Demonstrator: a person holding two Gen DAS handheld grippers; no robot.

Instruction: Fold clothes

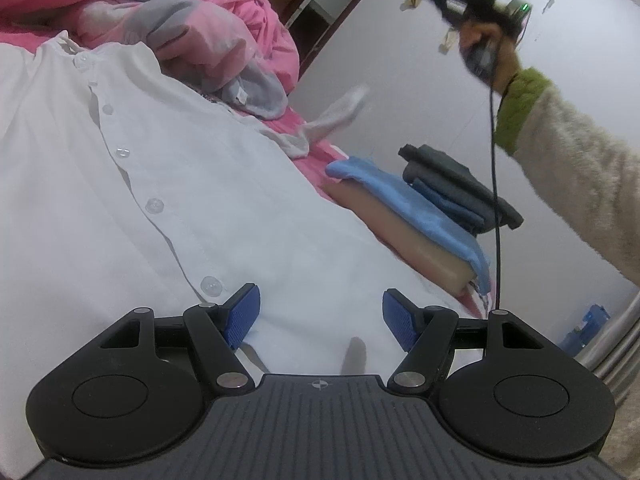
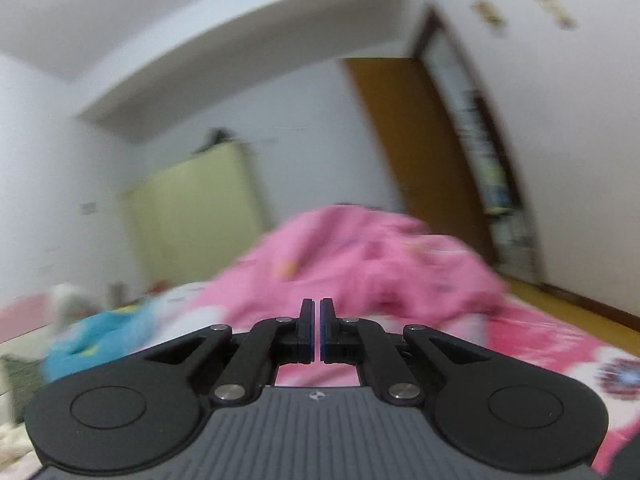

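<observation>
A white buttoned shirt (image 1: 160, 184) lies spread on the pink bed, its button placket running from upper left down to my left gripper. My left gripper (image 1: 320, 316) is open and empty, hovering just over the shirt's lower part. My right gripper (image 2: 316, 332) is shut with nothing between its pads; it is raised in the air and points across the room over the pink quilt (image 2: 360, 264). In the left wrist view the right gripper (image 1: 472, 12) is held high at the upper right by a hand in a cream sleeve (image 1: 580, 184).
A folded stack of beige, blue and dark grey clothes (image 1: 432, 208) lies to the right of the shirt. A crumpled grey-pink garment (image 1: 208, 52) and pink quilt (image 1: 256, 0) lie behind it. A pale green wardrobe (image 2: 192, 216) and an orange door (image 2: 408, 140) stand beyond the bed.
</observation>
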